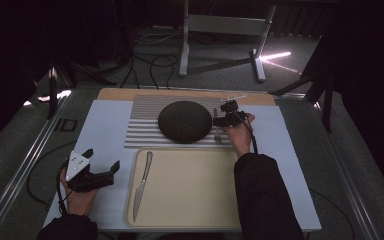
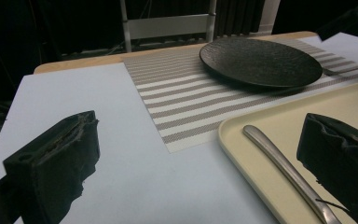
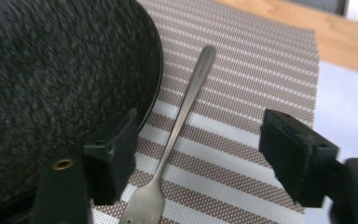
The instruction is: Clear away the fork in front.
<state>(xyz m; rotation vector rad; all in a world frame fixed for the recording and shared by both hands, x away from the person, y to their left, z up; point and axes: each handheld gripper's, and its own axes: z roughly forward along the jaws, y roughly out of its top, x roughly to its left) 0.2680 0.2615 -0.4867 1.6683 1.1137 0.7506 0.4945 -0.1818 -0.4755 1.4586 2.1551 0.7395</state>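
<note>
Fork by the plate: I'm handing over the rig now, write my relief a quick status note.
Right gripper: open, jaws either side of the fork, not pressing it.
Left gripper: open, empty, left of the tray.
Fork lies on the striped mat, right of the plate.
Knife lies on the tray.
Done: plate and fork laid out on the mat.
Left: probably the knife; the right gripper's intent with the fork is unclear.
</note>
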